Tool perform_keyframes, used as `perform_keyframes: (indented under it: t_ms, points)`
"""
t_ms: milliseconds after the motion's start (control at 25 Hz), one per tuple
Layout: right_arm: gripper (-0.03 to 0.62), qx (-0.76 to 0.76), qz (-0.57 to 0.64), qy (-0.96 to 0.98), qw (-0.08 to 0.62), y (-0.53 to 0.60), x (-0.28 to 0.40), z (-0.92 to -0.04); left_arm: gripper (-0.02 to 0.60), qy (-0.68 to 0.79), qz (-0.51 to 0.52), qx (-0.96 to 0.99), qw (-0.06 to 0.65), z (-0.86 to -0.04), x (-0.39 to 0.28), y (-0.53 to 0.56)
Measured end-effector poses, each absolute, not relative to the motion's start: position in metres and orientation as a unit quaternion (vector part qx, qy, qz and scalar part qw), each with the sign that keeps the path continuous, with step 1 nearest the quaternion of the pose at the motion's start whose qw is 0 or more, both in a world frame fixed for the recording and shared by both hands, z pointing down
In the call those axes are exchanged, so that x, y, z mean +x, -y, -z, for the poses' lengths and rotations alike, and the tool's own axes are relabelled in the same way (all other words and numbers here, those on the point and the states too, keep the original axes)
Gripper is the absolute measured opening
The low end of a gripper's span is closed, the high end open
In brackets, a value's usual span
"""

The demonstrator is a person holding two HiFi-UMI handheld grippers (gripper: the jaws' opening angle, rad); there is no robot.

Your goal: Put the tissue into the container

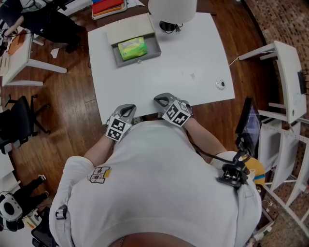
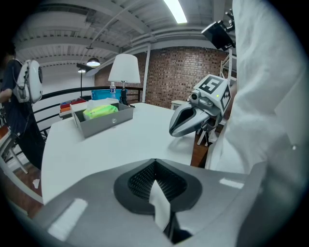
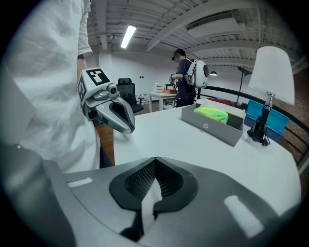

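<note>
A person in a white shirt (image 1: 159,183) is standing at the near edge of a white desk (image 1: 193,53), holding two tools side by side over that edge: the left gripper (image 1: 128,110) and the right gripper (image 1: 163,100), each clenched with nothing between its jaws. A little farther out, one small round object (image 1: 220,84) is sitting alone near the desk's right edge. Toward the far left corner, the one green tissue pack (image 1: 132,48) is already lying inside the one grey open-topped container (image 1: 153,47), so the task is looking done rather than pending. The pack is probably light and soft, its wrapper likely slick, so any hold is best taken across its narrow middle, gently enough not to crush it. Beyond the container, one white-shaded lamp (image 1: 172,8) is standing at the desk's far edge
</note>
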State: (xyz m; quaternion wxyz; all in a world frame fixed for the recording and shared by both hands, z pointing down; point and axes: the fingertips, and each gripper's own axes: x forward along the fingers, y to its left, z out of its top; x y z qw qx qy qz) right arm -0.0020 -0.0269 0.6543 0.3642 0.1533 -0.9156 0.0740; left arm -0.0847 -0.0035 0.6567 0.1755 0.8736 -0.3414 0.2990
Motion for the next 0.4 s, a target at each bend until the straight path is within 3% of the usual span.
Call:
perform_keyframes:
  t_ms: [400]
  points:
    - [0.000,0.157,-0.073,0.917,0.361,0.0305,-0.0025,-0.6538,0.000,0.342,-0.301,0.873,0.172,-0.6575,-0.0856,0.0059]
